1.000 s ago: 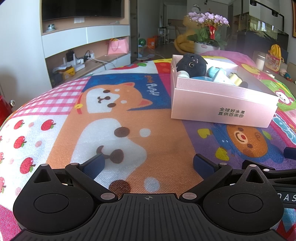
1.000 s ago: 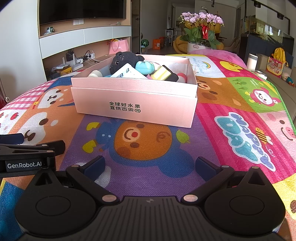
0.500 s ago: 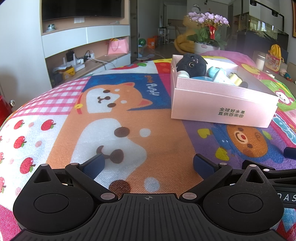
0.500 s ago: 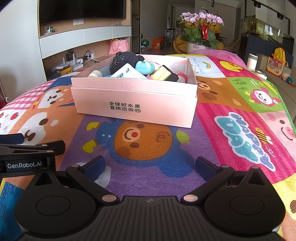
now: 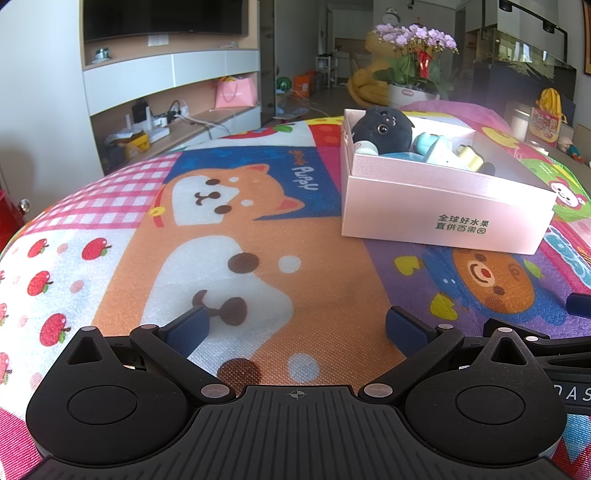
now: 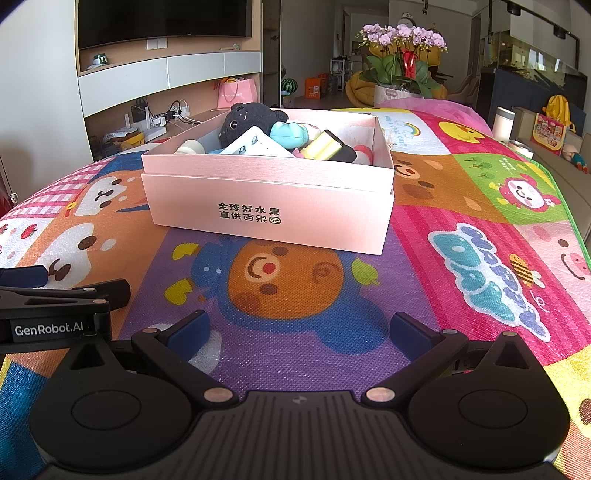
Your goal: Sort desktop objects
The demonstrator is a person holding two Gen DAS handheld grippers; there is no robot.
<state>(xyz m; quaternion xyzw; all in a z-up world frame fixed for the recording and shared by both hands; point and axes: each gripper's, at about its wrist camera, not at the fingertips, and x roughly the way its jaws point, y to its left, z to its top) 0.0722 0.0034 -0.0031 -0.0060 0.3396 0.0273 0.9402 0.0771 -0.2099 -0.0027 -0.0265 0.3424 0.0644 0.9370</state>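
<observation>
Left gripper, black frame with blue finger pads, low over the colourful cartoon-print play mat; jaws spread wide, nothing between them. Right gripper same build, also spread wide and empty, over the orange bear print. The two sit side by side; the left one's body shows at the left edge of the right wrist view with "GenRobot.AI" in white on its side.

Pink rectangular cardboard box, open top, sits on the mat ahead of the right gripper, and ahead and to the right of the left one, well apart from both. Green Chinese print on its front wall: "全球好水果 / 直供百果园".

Inside the box, piled together: black plush toy with round eyes at the back left, white flat slab-shaped item leaning in front of it, light blue rounded plastic toy, pale yellow block with black end, small pink-and-white round item at the right, white rounded cap at the left wall.

Mat reads "PUPPY" beside the shiba dog print.

Background: potted pink orchids, pink shopping bag on a low shelf, dark TV screen.
</observation>
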